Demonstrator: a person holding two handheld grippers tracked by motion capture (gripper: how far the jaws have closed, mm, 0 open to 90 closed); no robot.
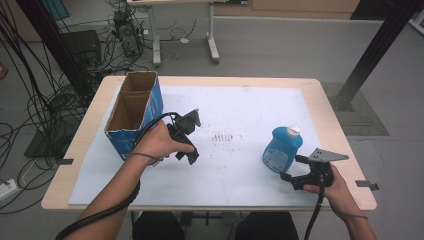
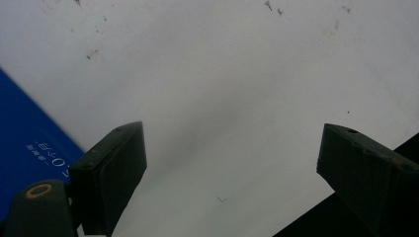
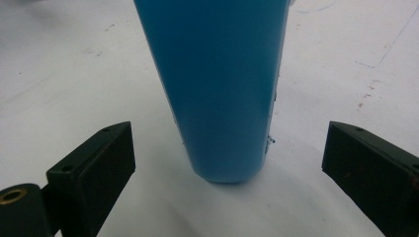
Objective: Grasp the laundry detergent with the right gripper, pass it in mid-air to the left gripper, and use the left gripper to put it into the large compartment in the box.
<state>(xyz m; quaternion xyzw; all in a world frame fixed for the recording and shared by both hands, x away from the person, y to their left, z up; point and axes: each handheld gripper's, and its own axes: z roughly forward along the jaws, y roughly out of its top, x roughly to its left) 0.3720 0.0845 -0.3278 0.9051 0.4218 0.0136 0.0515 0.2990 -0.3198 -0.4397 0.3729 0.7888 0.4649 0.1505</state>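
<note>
Blue bottle (image 1: 281, 150) with white cap stands upright near the desk's (image 1: 330, 115) right edge, on the white sheet (image 1: 240, 110). Right gripper (image 1: 292, 172) sits just in front of it, jaws spread wide, bottle (image 3: 217, 89) centred ahead of the gap, not gripped. Left gripper (image 1: 191, 150) points down at bare sheet (image 2: 222, 74) left of centre, jaws apart, holding nothing, beside the open blue cardboard box (image 1: 135, 112) by the left edge.
</note>
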